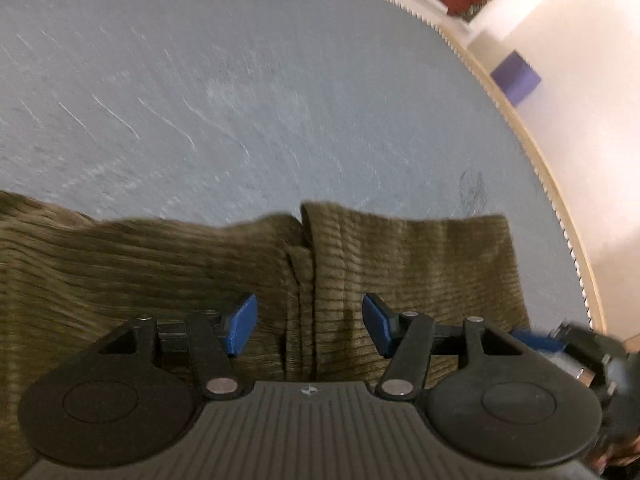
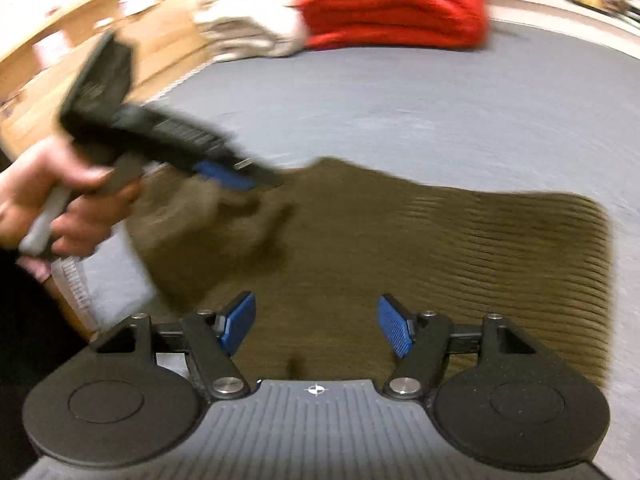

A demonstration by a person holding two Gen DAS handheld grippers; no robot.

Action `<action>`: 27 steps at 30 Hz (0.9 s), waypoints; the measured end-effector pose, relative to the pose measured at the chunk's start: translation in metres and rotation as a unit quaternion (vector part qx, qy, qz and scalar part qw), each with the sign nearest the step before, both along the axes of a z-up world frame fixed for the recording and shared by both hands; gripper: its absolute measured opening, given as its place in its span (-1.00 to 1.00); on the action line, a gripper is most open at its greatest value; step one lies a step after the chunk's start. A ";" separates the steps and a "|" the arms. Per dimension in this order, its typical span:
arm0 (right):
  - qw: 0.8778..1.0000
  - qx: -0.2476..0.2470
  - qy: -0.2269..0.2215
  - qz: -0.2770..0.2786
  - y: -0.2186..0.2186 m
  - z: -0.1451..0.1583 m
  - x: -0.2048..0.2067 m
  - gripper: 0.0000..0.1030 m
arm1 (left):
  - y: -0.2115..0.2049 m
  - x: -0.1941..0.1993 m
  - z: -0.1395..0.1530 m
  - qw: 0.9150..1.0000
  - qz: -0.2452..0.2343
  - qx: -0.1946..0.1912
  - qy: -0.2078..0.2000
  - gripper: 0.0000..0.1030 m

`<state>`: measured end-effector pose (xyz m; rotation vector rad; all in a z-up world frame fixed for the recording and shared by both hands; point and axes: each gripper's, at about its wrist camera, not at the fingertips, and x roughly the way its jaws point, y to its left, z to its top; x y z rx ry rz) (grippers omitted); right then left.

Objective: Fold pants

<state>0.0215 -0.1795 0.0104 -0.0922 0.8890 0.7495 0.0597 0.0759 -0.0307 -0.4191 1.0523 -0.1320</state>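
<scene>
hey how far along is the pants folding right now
Partly done, by the look of it. The olive corduroy pants lie on the grey surface as a compact block, apparently folded over already. Nothing is in hand: the left hand-held gripper and right hand-held gripper both hover open above the fabric. Probably left: another fold, then stacking near the folded red garment.

A folded red blanket (image 2: 394, 8) sits at the far edge of the grey mat (image 1: 248, 92), a cream folded cloth (image 2: 248, 16) touching its left side. Off the mat's right edge, a purple block (image 1: 516, 77) rests.
</scene>
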 end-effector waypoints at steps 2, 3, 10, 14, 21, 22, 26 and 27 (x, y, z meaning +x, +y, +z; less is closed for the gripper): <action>0.998 -0.014 -0.012 -0.055 -0.020 0.001 0.005 0.44 | -0.008 0.005 -0.007 1.000 -0.005 0.018 0.002 0.39; 0.995 -0.029 -0.023 -0.089 -0.031 0.000 0.010 0.56 | -0.010 0.008 -0.009 1.000 -0.009 0.022 0.000 0.48; 0.962 -0.075 0.038 -0.259 -0.089 -0.037 0.040 0.72 | -0.026 0.007 -0.008 0.997 -0.019 0.079 -0.008 0.23; 0.961 -0.065 0.077 -0.257 -0.092 -0.055 0.036 0.74 | -0.043 -0.009 0.011 0.986 -0.054 0.149 -0.049 -0.56; 0.970 -0.068 0.082 -0.217 -0.087 -0.054 0.021 0.79 | -0.012 -0.018 0.072 0.970 0.012 0.177 -0.167 -1.00; 0.970 -0.069 0.082 -0.216 -0.085 -0.055 0.019 0.79 | -0.003 -0.013 0.069 0.976 0.017 0.153 -0.152 -1.00; 0.973 -0.069 0.085 -0.205 -0.081 -0.059 0.016 0.79 | 0.002 -0.003 0.025 0.996 -0.014 0.077 -0.050 -0.28; 0.973 -0.069 0.086 -0.203 -0.080 -0.060 0.015 0.79 | -0.001 -0.002 0.015 0.997 -0.027 0.063 -0.031 0.14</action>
